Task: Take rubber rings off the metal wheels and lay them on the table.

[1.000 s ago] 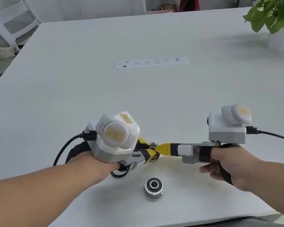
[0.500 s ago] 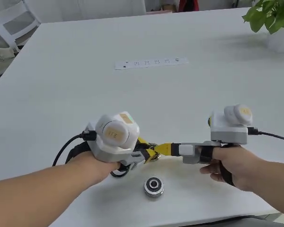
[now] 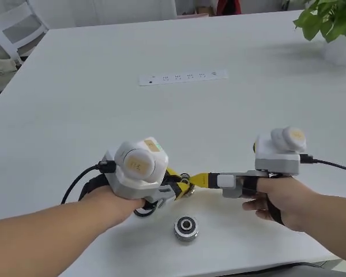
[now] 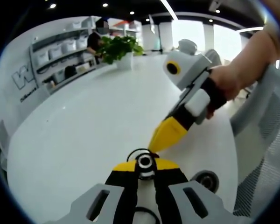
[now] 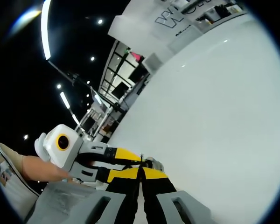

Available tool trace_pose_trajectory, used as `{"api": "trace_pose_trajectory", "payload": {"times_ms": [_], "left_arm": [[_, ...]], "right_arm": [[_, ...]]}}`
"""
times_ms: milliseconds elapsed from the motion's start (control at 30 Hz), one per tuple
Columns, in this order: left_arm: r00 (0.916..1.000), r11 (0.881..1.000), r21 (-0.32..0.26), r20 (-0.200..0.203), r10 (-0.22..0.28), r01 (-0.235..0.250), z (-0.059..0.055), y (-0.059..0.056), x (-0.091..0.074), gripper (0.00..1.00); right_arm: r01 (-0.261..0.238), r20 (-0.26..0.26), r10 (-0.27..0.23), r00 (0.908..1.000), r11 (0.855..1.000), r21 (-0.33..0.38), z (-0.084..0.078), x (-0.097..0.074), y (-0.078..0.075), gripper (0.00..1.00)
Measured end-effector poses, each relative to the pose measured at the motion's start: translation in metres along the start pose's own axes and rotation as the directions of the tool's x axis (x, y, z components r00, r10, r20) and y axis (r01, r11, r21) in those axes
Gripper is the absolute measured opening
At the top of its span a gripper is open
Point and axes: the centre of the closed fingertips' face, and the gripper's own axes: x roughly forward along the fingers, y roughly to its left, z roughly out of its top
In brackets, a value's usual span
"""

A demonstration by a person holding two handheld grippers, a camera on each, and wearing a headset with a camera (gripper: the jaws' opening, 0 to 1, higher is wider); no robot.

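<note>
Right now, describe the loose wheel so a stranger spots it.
On the white table, the left gripper and right gripper meet near the front edge. The loose wheel lies flat just nearer the person, untouched; the other wheel is clamped in the left jaws.

On the far wall (image 4: pixel 27 77) I can read only a big letter W; the smaller line under it is too blurred.

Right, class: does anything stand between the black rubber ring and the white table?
Nothing visible does. The right gripper pinches the thin black rubber ring at the small metal wheel in the left gripper, with bare white table beneath. A second metal wheel lies aside.
</note>
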Motion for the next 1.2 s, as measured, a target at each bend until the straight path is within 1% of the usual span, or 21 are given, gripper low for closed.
{"api": "trace_pose_trajectory", "payload": {"times_ms": [133, 267, 400, 667, 900, 967, 1200], "left_arm": [[1.0, 1.0, -0.001, -0.001, 0.003, -0.003, 0.0, 0.0, 0.0003, 0.13], [1.0, 1.0, -0.005, -0.001, -0.001, 0.001, 0.0001, 0.0, 0.0004, 0.13], [0.9999, 1.0, -0.015, -0.001, -0.01, 0.01, 0.0006, 0.0006, 0.0006, 0.13], [0.9998, 1.0, -0.012, -0.011, -0.015, 0.014, 0.0008, 0.0001, 0.0006, 0.13], [0.9998, 1.0, -0.008, -0.01, -0.015, 0.015, 0.0019, -0.0005, 0.0, 0.14], [0.9998, 1.0, -0.009, -0.01, -0.018, 0.018, 0.0019, -0.0007, -0.0007, 0.16], [0.9997, 1.0, -0.017, 0.01, -0.023, 0.023, 0.0062, 0.0001, -0.0071, 0.19]], "right_arm": [[0.016, 0.003, -0.016, 0.9999, 1.0, -0.005, 0.0011, -0.0002, -0.0037, 0.0], [0.026, -0.002, -0.026, 0.9997, 1.0, -0.011, 0.0, 0.0, -0.0043, 0.0], [0.029, -0.005, -0.029, 0.9996, 1.0, -0.007, 0.0002, -0.0001, -0.0054, 0.0], [0.035, -0.013, -0.035, 0.9993, 0.999, -0.016, 0.0005, -0.0008, -0.006, 0.0], [0.036, -0.013, -0.036, 0.9993, 0.999, -0.022, 0.0007, -0.0011, -0.0059, 0.0], [0.036, -0.013, -0.036, 0.9993, 0.999, -0.023, 0.0009, -0.0012, -0.0059, 0.0], [0.034, -0.009, -0.034, 0.9994, 0.999, -0.019, 0.0022, -0.0016, -0.0047, 0.0]]}}
